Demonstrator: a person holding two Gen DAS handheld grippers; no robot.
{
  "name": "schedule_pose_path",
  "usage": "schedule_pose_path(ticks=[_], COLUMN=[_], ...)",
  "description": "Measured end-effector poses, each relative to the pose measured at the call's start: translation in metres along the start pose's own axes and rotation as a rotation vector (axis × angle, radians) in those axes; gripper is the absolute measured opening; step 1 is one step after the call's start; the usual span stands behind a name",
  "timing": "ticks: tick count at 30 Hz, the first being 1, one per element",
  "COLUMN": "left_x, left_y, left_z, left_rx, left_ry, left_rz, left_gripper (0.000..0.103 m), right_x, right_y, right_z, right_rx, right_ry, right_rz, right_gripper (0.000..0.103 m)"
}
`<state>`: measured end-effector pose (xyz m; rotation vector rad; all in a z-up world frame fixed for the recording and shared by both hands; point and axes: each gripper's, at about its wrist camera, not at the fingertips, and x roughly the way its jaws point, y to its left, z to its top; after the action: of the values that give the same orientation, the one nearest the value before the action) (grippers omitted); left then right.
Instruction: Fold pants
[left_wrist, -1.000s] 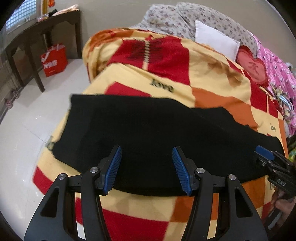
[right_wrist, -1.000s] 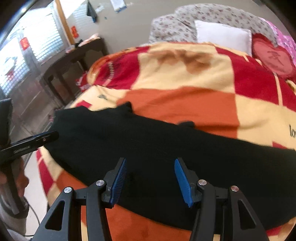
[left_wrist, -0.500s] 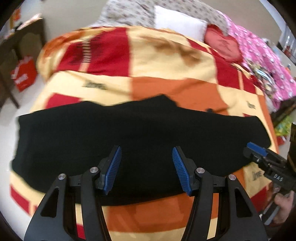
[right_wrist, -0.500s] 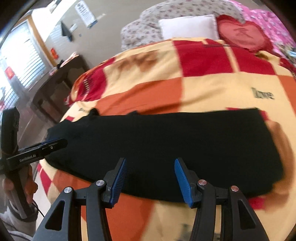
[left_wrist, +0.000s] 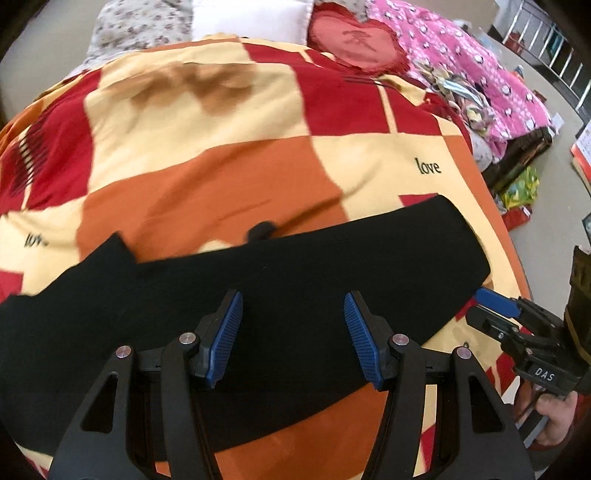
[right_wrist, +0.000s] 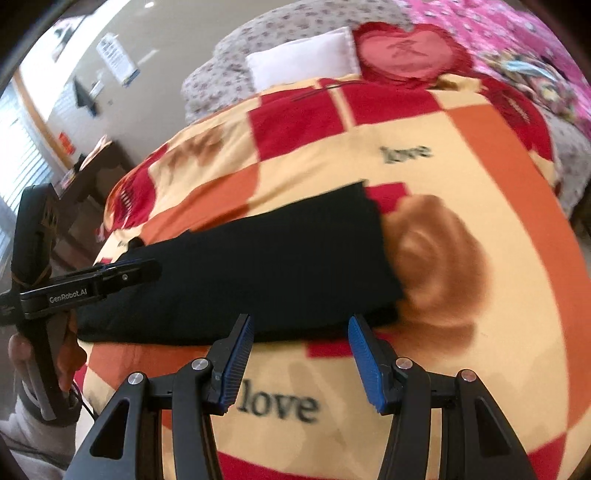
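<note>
Pants (left_wrist: 280, 295), black and laid out as one long flat band, lie across the near part of a bed covered by a checked blanket (left_wrist: 207, 162) of red, orange and cream squares printed with the word "love". In the left wrist view the left gripper (left_wrist: 293, 332) hangs above the middle of the band, its blue-padded jaws standing apart with only dark cloth visible behind the gap and nothing pinched between them; contact between pads and fabric cannot be told from this angle. The band's right end finishes in a straight edge close to the bed's border, and just beside that end the right gripper (left_wrist: 491, 302) enters from the right, with part of the person's hand (left_wrist: 554, 417) on its handle below. In the right wrist view the right gripper (right_wrist: 301, 354) is likewise parted and empty, poised over bare blanket at the near edge of the pants (right_wrist: 251, 273) (the printed "love" shows directly between its jaws). Here the garment runs from the lower left up toward the centre, ending beside a brown rose motif. The left gripper (right_wrist: 136, 271) reaches in from the left over the band's other end, gripped by a hand (right_wrist: 22, 354) above a grey sleeve. At the bed's head lie a white pillow (right_wrist: 303, 61), a red heart cushion (right_wrist: 406, 50), and pink patterned bedding (left_wrist: 461, 62). A dark table (right_wrist: 99, 162) stands by the wall at left.
</note>
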<state>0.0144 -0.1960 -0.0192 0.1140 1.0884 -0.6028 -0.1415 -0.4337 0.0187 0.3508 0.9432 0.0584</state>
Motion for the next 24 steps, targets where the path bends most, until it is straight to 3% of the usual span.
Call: schedule_pose_path(ticks=[3, 8, 12, 13, 16, 17, 18, 20, 22, 24], left_x=[0.003, 0.006, 0.008, 0.008, 0.009, 0.013, 0.015, 0.025, 0.036, 0.044], left_y=[-0.008, -0.015, -0.020, -0.022, -0.029, -0.034, -0.038, -0.049, -0.061, -0.071], left_z=[0.005, 0.007, 0.011, 0.013, 0.023, 0.028, 0.032, 0.041, 0.051, 0.061], left_rx=[0.012, 0.026, 0.037, 0.041, 0.045, 0.051, 0.056, 0.071, 0.103, 0.138], left_ry=[0.006, 0.008, 0.015, 0.020, 0.021, 0.024, 0.024, 0.035, 0.046, 0.043], left_rz=[-0.013, -0.022, -0.039, -0.044, -0.076, -0.102, -0.128, -0.158, -0.146, -0.146], left_gripper=[0.057, 0.057, 0.057, 0.057, 0.062, 0.074, 0.078, 0.078, 0.078, 0.078], right_x=[-0.002, 0.004, 0.013, 0.011, 0.005, 0.005, 0.004, -0.007, -0.014, -0.015], right_y=[-0.012, -0.018, -0.025, -0.023, -0.020, -0.023, -0.026, -0.031, -0.033, -0.037], right_z=[0.000, 0.008, 0.013, 0.012, 0.005, 0.003, 0.002, -0.003, -0.007, -0.011], right_rx=[0.048, 0.083, 0.105, 0.092, 0.058, 0.066, 0.078, 0.095, 0.066, 0.076], right_ry=[-0.009, -0.044, -0.058, -0.054, -0.038, -0.027, -0.027, -0.055, -0.057, -0.061], right_rz=[0.027, 0.063, 0.045, 0.046, 0.028, 0.026, 0.035, 0.036, -0.005, 0.030], right_gripper=[0.052, 0.043, 0.015, 0.012, 0.012, 0.012, 0.012, 0.016, 0.047, 0.049])
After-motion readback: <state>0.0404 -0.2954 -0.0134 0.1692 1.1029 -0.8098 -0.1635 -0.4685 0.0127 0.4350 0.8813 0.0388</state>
